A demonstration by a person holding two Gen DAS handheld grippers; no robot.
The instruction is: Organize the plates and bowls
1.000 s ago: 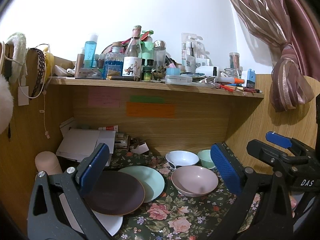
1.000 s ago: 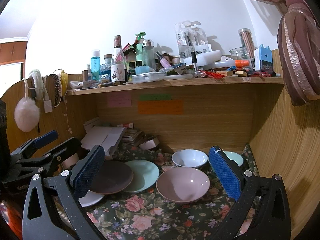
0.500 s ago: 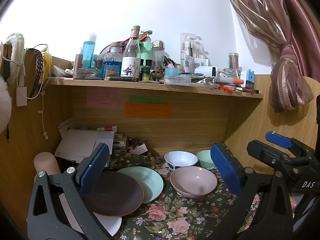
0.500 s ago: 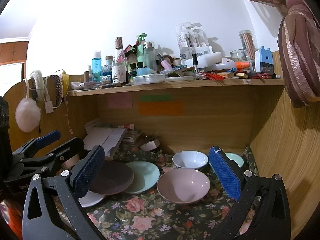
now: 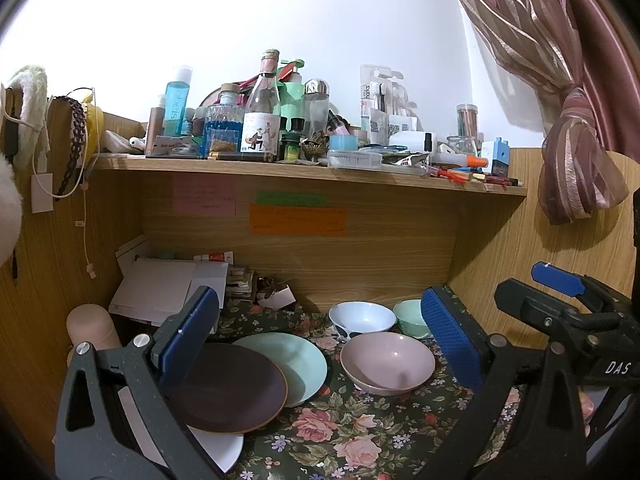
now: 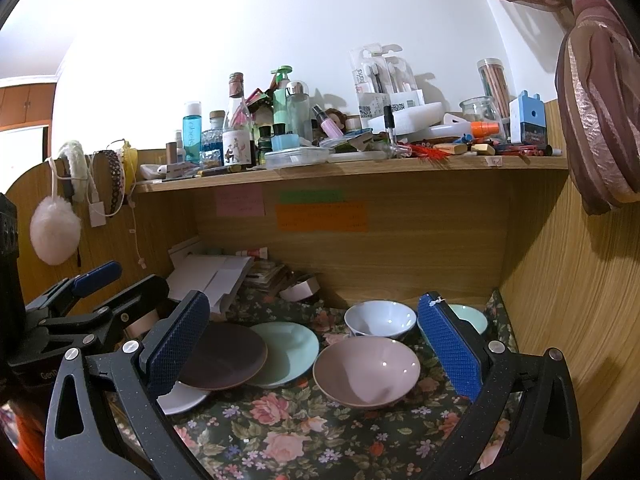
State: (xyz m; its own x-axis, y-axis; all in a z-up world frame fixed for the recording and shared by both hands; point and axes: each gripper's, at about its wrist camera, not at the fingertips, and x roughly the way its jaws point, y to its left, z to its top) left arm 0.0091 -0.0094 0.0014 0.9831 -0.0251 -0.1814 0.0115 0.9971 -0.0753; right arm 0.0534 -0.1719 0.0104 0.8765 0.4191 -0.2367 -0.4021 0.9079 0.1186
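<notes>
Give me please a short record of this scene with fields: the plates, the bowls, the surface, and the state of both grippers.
plates: brown plate lies on top, overlapping the green plate and the white plate
bowls: pink bowl in front; white bowl and green bowl behind it
surface: floral cloth on the desk
left gripper: open, holds nothing
right gripper: open, holds nothing
stacking: bowls not yet nested

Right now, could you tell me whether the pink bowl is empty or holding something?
Empty. The pink bowl sits upright on the floral cloth, and both views show only its bare, glossy inside, with no food or dish in it.
</notes>
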